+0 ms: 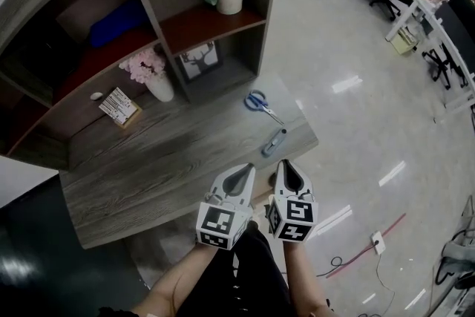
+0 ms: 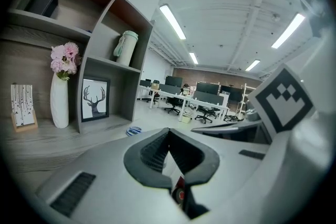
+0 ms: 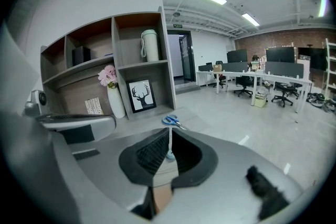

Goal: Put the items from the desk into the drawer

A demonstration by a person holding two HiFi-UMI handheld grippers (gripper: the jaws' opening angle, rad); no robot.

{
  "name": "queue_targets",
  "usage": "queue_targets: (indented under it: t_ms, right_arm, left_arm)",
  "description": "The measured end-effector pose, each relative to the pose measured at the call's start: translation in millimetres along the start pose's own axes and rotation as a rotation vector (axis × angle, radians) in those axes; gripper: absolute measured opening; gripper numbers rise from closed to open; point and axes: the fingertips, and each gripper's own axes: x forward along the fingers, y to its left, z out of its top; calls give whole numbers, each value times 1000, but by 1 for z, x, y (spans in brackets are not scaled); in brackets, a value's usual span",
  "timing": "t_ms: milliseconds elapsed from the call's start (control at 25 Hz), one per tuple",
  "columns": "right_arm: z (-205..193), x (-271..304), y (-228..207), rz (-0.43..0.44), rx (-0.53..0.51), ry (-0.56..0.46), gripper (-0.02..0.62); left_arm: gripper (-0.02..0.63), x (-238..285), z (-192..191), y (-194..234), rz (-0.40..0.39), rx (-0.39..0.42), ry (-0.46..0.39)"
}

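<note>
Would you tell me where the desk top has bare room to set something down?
Bare: the middle and left of the desk, between the card stand, the vase and the near edge. Crowded: the right end, with scissors and a small grey tool.

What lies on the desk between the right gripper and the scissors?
A small grey stick-shaped item lies between right gripper and scissors, shown in the head view.

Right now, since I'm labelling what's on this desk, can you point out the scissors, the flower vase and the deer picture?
scissors (image 1: 257, 101), head view, on the blue handles.
flower vase (image 1: 160, 88), head view, on the white body.
deer picture (image 1: 199, 59), head view, on the middle of the print.
</note>
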Motion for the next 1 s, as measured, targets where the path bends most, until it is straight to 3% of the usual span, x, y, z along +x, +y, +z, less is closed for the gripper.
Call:
queue_targets:
  t_ms: [520, 600, 1000]
  right_arm:
    - [-20, 43, -9, 5, 14, 64, 23]
    - [-27, 51, -11, -12, 36, 85, 115]
    - [-36, 92, -18, -89, 113, 149, 285]
  left_arm:
    - [9, 20, -17, 16, 29, -18, 37]
    - [9, 22, -20, 19, 35, -21, 43]
    - [9, 33, -34, 42, 54, -40, 89]
